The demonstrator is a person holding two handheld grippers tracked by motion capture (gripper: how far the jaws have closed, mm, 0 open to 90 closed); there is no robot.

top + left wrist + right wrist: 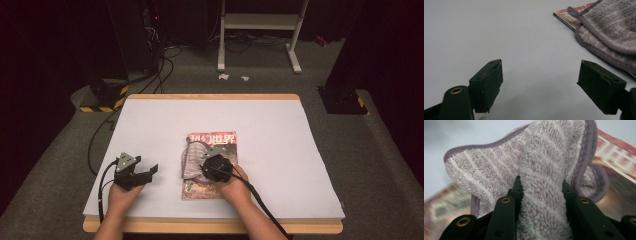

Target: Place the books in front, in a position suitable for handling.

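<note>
A red-covered magazine (220,141) lies flat in the middle of the white table (280,150). A striped lilac-grey towel (192,162) sits bunched on its left half. My right gripper (541,187) is shut on a thick fold of the towel (544,165), the pile bulging between its jaws; from above the right gripper (210,161) sits over the magazine's lower part. My left gripper (146,172) rests on the table to the left, open with nothing between its pads (487,82). The towel's edge (609,32) and the magazine corner (565,17) lie to its right.
The table's wooden front edge (210,226) runs close to the person's forearms. Black cables (100,145) trail off the table's left side. A white metal frame (260,30) and a yellow-black striped base (102,97) stand on the floor beyond the table.
</note>
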